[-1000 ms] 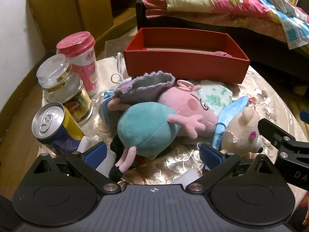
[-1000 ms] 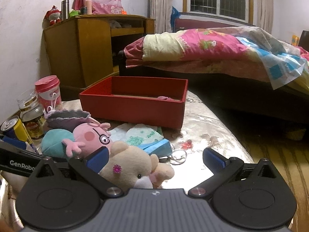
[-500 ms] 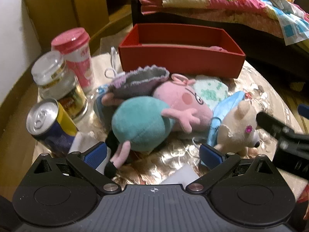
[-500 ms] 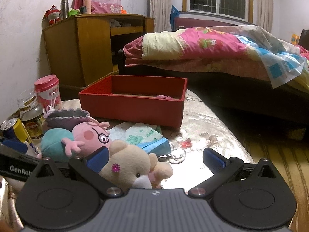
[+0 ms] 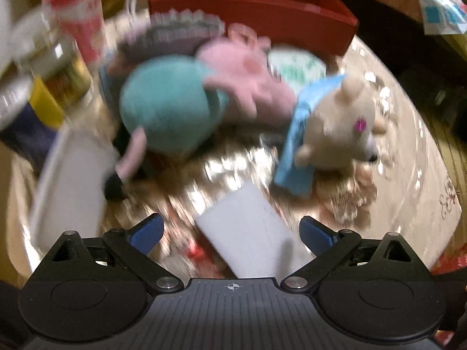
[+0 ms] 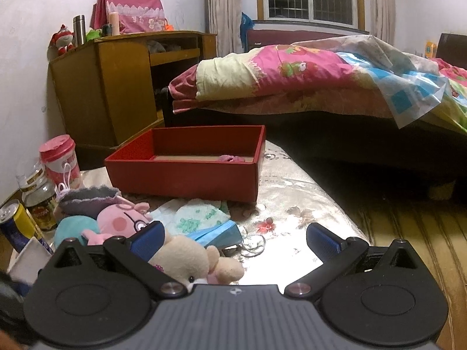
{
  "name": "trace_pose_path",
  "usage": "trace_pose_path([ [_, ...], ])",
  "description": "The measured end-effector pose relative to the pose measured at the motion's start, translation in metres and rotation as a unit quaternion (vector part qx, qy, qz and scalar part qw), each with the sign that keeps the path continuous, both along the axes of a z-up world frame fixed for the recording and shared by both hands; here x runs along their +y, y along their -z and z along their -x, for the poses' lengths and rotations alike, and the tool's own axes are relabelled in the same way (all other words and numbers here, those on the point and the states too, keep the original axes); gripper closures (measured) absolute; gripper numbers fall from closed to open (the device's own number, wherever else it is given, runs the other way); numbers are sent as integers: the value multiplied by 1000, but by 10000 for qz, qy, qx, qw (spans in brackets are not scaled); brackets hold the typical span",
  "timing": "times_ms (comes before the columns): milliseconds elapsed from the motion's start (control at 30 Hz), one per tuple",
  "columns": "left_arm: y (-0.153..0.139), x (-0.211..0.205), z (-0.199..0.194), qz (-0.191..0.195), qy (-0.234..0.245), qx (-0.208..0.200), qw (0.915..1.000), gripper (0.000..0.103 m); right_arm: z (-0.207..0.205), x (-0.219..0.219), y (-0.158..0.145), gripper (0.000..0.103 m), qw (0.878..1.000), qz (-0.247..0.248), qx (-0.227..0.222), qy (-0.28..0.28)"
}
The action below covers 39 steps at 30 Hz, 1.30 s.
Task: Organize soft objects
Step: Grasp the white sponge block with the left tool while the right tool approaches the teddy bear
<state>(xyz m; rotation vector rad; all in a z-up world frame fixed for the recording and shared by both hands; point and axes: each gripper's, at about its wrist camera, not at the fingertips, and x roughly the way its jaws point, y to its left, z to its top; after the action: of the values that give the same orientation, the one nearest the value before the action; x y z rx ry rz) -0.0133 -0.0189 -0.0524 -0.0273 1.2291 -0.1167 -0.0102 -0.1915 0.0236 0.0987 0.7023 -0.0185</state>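
Bedroom, shiny table (image 6: 294,192). The toys, pink pig (image 5: 245,81) and beige bear (image 5: 335,128), sit just in front of the red box (image 6: 186,160). Left gripper (image 5: 232,233) has pulled back fast, wide open and empty, now over a white sponge (image 5: 245,233); right gripper (image 6: 235,237) is open too, hovering, so nothing's picked yet.

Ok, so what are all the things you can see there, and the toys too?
Red box: one, red, far end of table, pink item inside.
Pig plush: one, pink with teal body, left of centre.
Bear plush: one, beige, nearest right gripper.
Face mask: one, blue, beside bear.
Patterned cloth: one, white and green, before box.
Grey pouch: one, behind pig.
Pink cup: one, left edge.
Glass jar: one, left.
Can: one, yellow and blue, left.
Left gripper: jaws open.
Right gripper: jaws open.
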Motion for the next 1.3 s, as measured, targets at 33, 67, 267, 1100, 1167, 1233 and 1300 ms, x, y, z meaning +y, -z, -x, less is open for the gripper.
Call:
trace_pose_path([
  [33,5,-1,0,33,-31,140,9999,11,1,-1,-1,24,10000,-24,-14,20],
  [67,8,-3,0,15,-62,212,9998,13,1,-3,-2,24,10000,-67,-23,41],
  [267,19,-4,-2,203,-238,384,9988,18,1,-9,-8,24,9997,-210,-69,64],
  [1100,-18,16,-2,527,-3,-82,9986,82,-33,-20,11,30,9902,-1135,790,175],
  [1167,-19,18,-2,550,-5,-97,9984,84,-36,-13,15,30,9880,-1247,915,53],
  [1233,-22,21,0,558,34,-123,9984,85,-40,-6,20,30,9851,-1357,1056,-14],
  [1300,-21,22,-1,590,66,-123,9982,85,-44,4,24,30,9845,-1286,1186,-118],
])
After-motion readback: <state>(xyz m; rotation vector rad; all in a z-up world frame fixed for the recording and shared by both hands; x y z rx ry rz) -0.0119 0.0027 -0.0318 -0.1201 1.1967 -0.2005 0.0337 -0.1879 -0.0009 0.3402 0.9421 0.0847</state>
